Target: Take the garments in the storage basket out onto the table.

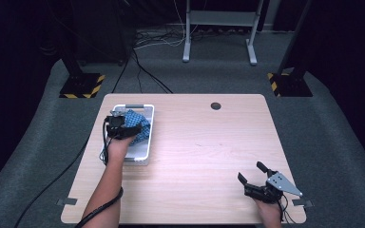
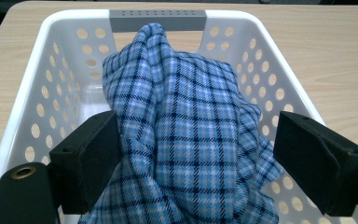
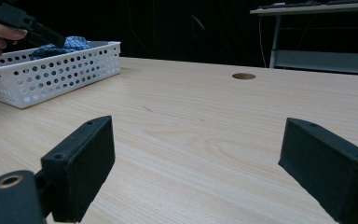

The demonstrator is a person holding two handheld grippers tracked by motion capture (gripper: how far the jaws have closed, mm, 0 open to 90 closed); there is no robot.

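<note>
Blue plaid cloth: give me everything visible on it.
The cloth is a soft woven fabric in a blue, white and dark navy check. It is bunched into a tall crumpled heap inside the white perforated basket, peaking near the basket's grey handle. The left claw stands open around it, one jaw against the folds, the other apart.

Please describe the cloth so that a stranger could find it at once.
On the wooden table, look at the white perforated basket near its left edge. The cloth is bunched inside it, between the open left tongs: blue plaid, the only fabric there.
</note>
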